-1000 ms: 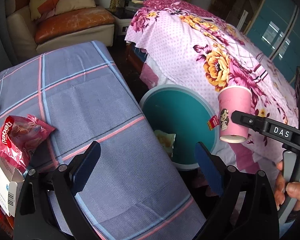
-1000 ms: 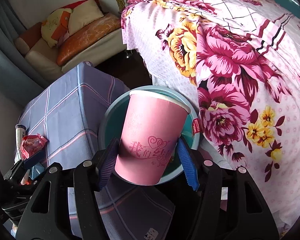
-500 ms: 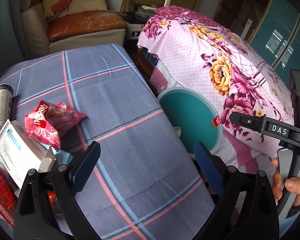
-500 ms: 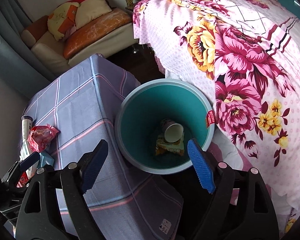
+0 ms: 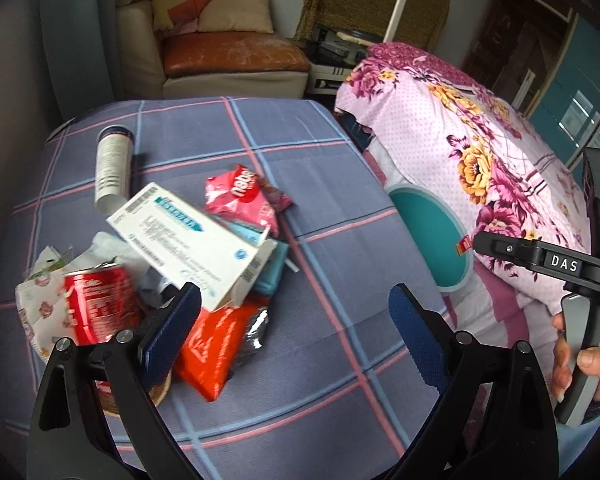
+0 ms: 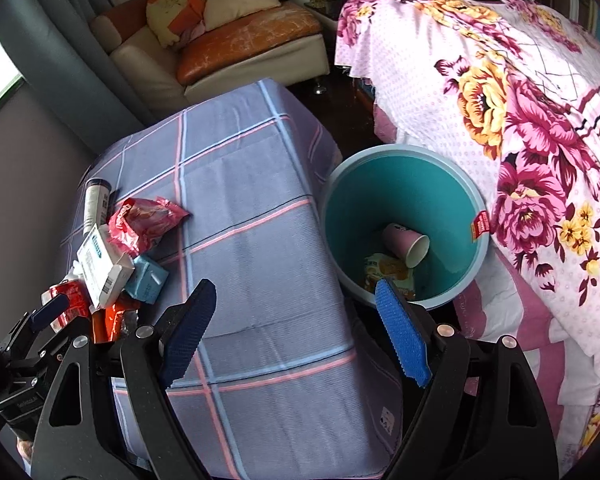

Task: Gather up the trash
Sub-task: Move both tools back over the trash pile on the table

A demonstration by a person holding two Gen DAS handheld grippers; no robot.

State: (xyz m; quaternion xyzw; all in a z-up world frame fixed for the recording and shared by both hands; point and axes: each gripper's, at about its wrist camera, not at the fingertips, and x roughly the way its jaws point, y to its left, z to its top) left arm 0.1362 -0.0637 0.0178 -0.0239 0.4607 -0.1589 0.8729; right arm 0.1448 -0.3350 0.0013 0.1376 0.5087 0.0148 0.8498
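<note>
Trash sits heaped at the left end of a table covered in a blue-grey checked cloth point(image 5: 300, 360): a red soda can point(image 5: 98, 312) at the far left, resting against a white floral wrapper, a white cardboard box point(image 5: 188, 244) lying tilted across the pile, an orange foil packet point(image 5: 216, 344) under its near end, a teal carton point(image 6: 146, 278) just beside the box, a red snack bag point(image 5: 242, 200) behind it, and a white tube point(image 5: 112, 164) lying apart toward the far edge. Left gripper point(image 5: 296, 332) hangs above the near side of this heap, its blue pads wide apart with nothing between them, one pad overlapping the can and box in view. Further right, the right gripper point(image 6: 296, 332) is likewise spread and empty, hovering over bare cloth near the table's right edge. Right of the table, wedged against a bed with a pink floral cover point(image 6: 540, 120), stands a teal bin point(image 6: 380, 168) holding a pink paper cup point(image 6: 406, 242) on its side and a yellowish wrapper point(image 6: 388, 272). A hand point(image 5: 580, 360) grips the right tool's handle at the far right.
</note>
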